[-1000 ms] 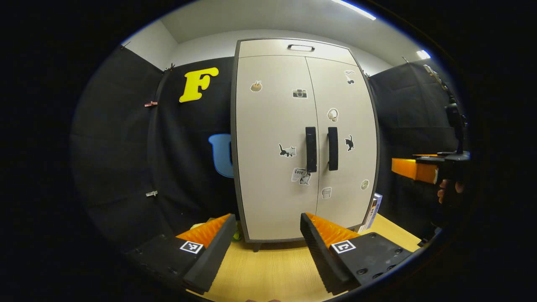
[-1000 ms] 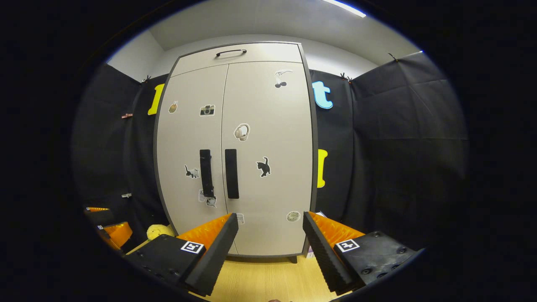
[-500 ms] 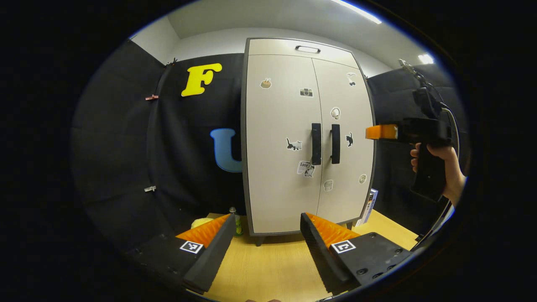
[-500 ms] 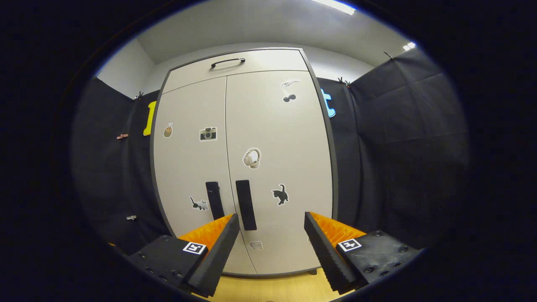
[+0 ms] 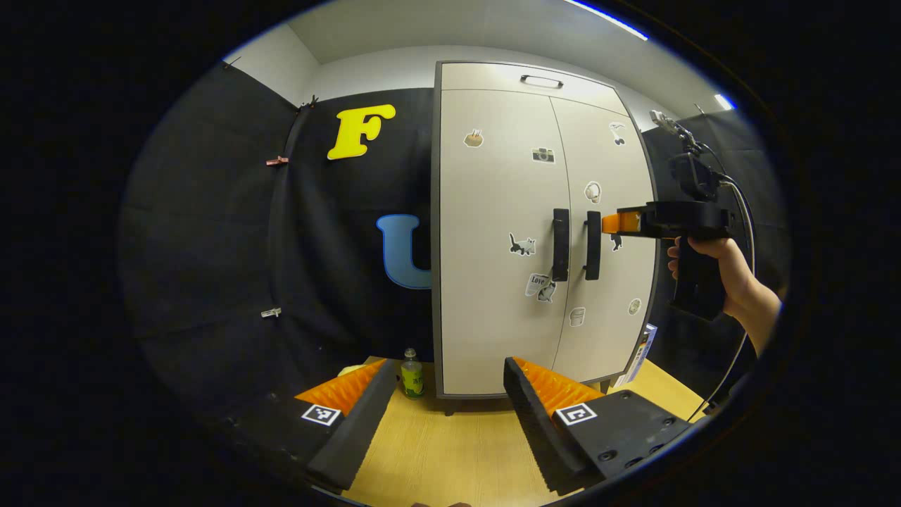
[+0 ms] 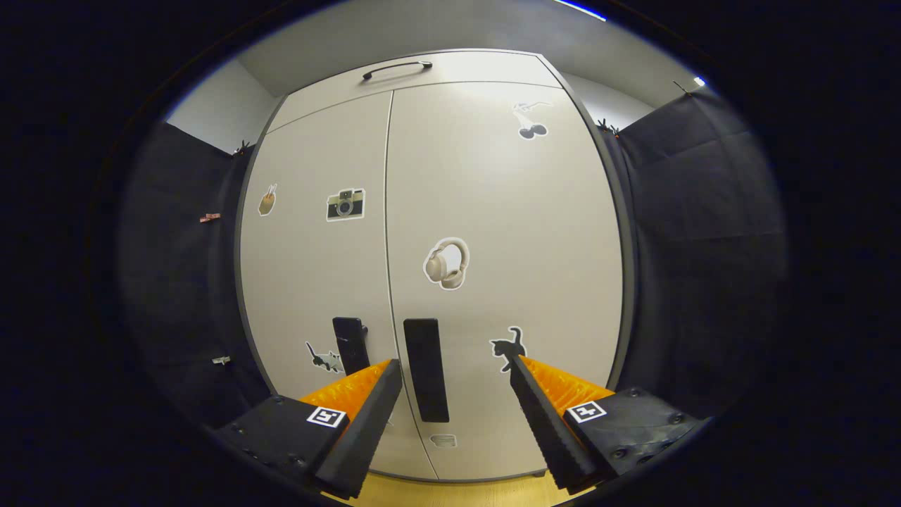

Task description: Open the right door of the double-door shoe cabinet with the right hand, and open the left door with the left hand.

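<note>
while both doors sit flush and shut, i am on the first step: bringing the right gripper onto the right handle. in the right gripper view that handle stands upright between my spread fingers, nearer the left one, and i judge it not yet touched; in the left gripper view the right gripper sits just beside the same handle, level with its upper part, with a hand on the grip behind it. whether it is touching the handle there i cannot tell.

the cabinet stands on a wooden table against the booth wall, with its left handle close beside the right one across the door seam. my left gripper hangs well back over the table, fingers apart, holding nothing. a small bottle stands by the cabinet's left foot.

next, i think, the right gripper needs a little more reach and a nudge sideways so the handle sits centred, then a squeeze and a pull swinging outward to the right. the two handles are close, so the near finger must slip into the gap without catching the left one.

against a second ago, the right gripper has risen and closed in: the cabinet now looms far larger in its view, and the handle has come down between the fingers. the left gripper view has swung left, showing the bottle, and the right gripper has travelled from the view's edge to the handle.
</note>
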The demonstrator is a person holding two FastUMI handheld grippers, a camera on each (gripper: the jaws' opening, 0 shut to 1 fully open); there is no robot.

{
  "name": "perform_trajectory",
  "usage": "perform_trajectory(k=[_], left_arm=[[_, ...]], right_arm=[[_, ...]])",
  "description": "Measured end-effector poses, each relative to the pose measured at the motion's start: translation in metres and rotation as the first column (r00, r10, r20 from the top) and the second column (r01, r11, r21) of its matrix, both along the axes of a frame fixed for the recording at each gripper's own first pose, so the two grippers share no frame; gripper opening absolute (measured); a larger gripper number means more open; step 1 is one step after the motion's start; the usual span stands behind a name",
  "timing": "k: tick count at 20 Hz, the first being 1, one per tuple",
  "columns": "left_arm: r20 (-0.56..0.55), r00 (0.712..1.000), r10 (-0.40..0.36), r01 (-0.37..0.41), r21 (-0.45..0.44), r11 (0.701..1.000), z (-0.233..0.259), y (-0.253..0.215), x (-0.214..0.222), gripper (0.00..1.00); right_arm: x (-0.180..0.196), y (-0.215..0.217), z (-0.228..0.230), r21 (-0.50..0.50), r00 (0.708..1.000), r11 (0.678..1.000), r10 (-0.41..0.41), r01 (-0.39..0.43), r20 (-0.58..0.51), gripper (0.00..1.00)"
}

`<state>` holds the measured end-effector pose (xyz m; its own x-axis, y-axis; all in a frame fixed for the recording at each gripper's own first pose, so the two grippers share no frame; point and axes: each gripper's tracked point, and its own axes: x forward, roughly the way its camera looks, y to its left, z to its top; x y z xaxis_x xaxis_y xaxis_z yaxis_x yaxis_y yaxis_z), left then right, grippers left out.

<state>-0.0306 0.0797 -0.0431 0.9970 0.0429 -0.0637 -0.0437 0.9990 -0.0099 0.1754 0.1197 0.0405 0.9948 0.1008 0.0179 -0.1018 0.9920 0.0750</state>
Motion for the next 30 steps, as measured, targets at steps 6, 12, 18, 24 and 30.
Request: perform_trajectory(k=[6,12,18,24,30], left_arm=[[-0.039,0.997,0.065,-0.064,0.017,0.998,-0.008,0.007,0.013,0.95],[-0.054,0.994,0.093,-0.093,-0.003,0.996,-0.013,0.013,0.013,0.95],[-0.045,0.992,0.117,-0.117,0.002,0.993,-0.013,0.022,0.005,0.95],[-0.080,0.992,0.096,-0.099,-0.034,0.995,-0.027,0.019,-0.009,0.95],[-0.047,0.994,0.099,-0.098,0.021,0.995,-0.017,0.021,-0.025,0.95]], right_arm=[[0.040,0.012,-0.034,-0.025,0.997,1.000,-0.001,-0.001,-0.075,0.98],[0.053,0.021,-0.043,-0.052,0.995,0.999,0.000,-0.005,-0.100,0.90],[0.052,0.027,-0.047,-0.004,0.991,1.000,0.003,-0.004,-0.133,0.36],[0.051,0.028,-0.048,-0.018,0.986,0.999,0.029,-0.032,-0.164,0.14],[0.040,0.027,-0.046,-0.012,0.986,0.999,0.037,-0.039,-0.164,0.14]])
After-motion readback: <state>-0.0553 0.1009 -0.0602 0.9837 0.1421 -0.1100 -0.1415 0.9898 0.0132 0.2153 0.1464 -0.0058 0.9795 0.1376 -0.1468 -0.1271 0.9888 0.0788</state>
